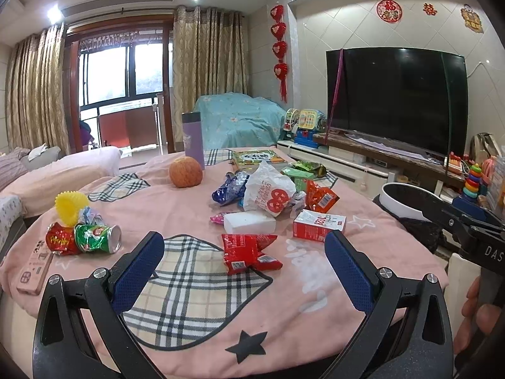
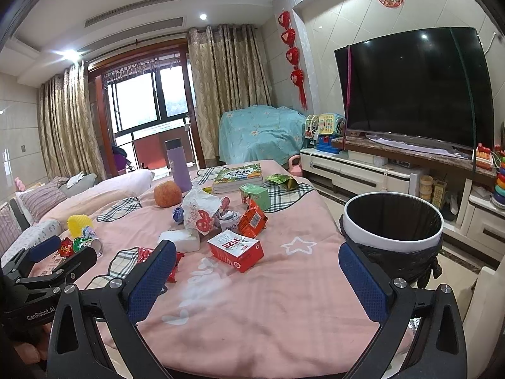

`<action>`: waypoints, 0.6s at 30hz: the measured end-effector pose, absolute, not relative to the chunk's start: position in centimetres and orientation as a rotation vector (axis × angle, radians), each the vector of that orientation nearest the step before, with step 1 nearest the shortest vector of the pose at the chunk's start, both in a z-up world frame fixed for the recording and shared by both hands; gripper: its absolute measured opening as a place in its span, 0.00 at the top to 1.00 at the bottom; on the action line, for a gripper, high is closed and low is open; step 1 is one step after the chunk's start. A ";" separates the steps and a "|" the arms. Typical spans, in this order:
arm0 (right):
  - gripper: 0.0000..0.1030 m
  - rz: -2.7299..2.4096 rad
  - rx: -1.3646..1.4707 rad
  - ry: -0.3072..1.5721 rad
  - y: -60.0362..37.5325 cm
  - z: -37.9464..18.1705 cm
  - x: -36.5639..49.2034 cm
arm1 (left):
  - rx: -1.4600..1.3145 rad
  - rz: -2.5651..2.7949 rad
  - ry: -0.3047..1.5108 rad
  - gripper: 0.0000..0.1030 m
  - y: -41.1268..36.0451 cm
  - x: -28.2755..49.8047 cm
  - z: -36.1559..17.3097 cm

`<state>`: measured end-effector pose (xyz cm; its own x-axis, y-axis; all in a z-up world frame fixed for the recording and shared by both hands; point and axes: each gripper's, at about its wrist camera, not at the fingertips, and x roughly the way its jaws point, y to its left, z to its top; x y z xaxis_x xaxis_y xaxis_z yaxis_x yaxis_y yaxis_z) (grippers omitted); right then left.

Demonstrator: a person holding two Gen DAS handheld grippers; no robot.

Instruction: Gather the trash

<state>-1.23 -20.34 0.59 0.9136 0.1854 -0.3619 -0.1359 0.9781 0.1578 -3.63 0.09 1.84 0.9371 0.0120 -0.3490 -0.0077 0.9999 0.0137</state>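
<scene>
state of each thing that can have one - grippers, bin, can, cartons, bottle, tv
left gripper: open, empty
right gripper: open, empty
trash bin: open, black liner in
green can: crushed, on its side
red carton: lying flat
purple bottle: upright, capped
TV: off

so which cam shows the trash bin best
The right wrist view: the trash bin shows whole there, with open mouth, white rim and black liner. The left wrist view catches only part of its rim behind the right tongs.
</scene>
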 end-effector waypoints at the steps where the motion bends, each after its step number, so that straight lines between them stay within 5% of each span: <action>1: 0.00 0.168 0.132 0.387 -20.4 0.6 -1.1 | 0.013 0.009 0.357 0.00 0.0 -3.6 1.8; 18: 0.00 0.188 0.148 0.400 -20.5 0.4 -0.8 | 0.013 -0.013 0.371 0.00 -0.2 -3.2 1.7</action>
